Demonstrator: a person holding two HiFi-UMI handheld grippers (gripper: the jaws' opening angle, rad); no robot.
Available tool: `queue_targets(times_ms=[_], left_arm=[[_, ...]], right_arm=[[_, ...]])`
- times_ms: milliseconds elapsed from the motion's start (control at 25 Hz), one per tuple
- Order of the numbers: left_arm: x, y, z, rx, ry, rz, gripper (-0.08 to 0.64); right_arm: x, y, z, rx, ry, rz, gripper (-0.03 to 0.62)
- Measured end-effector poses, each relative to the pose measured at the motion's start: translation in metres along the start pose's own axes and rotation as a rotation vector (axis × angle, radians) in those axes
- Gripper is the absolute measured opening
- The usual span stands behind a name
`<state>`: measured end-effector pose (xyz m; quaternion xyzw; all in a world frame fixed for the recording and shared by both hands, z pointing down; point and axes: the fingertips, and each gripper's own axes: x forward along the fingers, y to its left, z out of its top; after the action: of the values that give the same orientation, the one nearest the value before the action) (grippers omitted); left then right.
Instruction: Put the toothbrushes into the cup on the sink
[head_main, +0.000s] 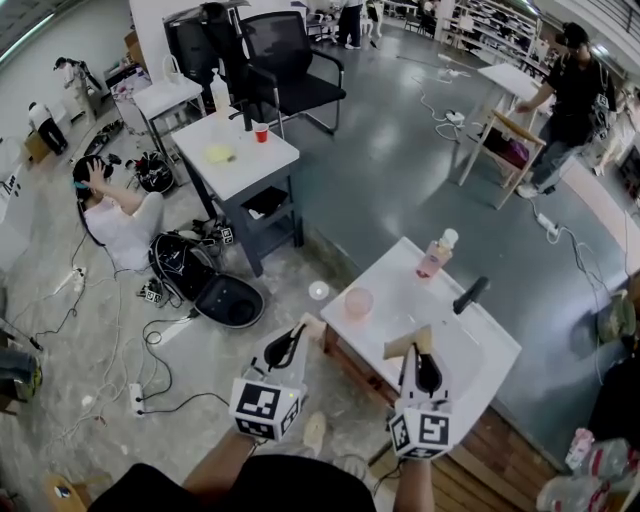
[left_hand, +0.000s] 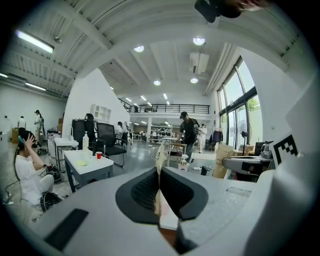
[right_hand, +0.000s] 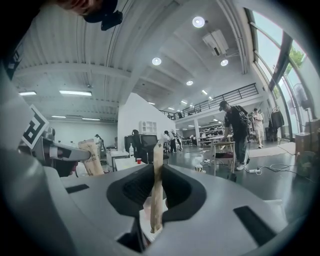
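Lower centre, the left hand-held gripper (head_main: 298, 335) is clenched on a toothbrush (left_hand: 160, 155). The right hand-held gripper (head_main: 421, 352) grasps a second toothbrush (right_hand: 156, 185). A pink cup (head_main: 358, 302) stands just above them on the white sink (head_main: 475, 345). The wrapper print is unreadable.

Closed jaws: left gripper (head_main: 298, 332), right gripper (head_main: 420, 355)

Sink (head_main: 486, 352): white, stands on the grey floor (head_main: 400, 180).
Near its left corner: pink cup (head_main: 358, 302), upright.
Far edge: pink bottle (head_main: 436, 254) with white cap, upright; black faucet (head_main: 471, 294) near it.
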<state>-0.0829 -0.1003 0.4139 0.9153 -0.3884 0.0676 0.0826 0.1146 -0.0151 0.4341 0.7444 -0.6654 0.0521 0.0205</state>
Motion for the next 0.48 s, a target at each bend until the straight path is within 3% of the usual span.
queue_targets(times_ms=[480], left_arm=[[0.016,0.022,0.004,-0.007,0.003,0.037,0.005]], right_arm=[[0.04,0.005,0.015,0.008,-0.032,0.038,0.049]])
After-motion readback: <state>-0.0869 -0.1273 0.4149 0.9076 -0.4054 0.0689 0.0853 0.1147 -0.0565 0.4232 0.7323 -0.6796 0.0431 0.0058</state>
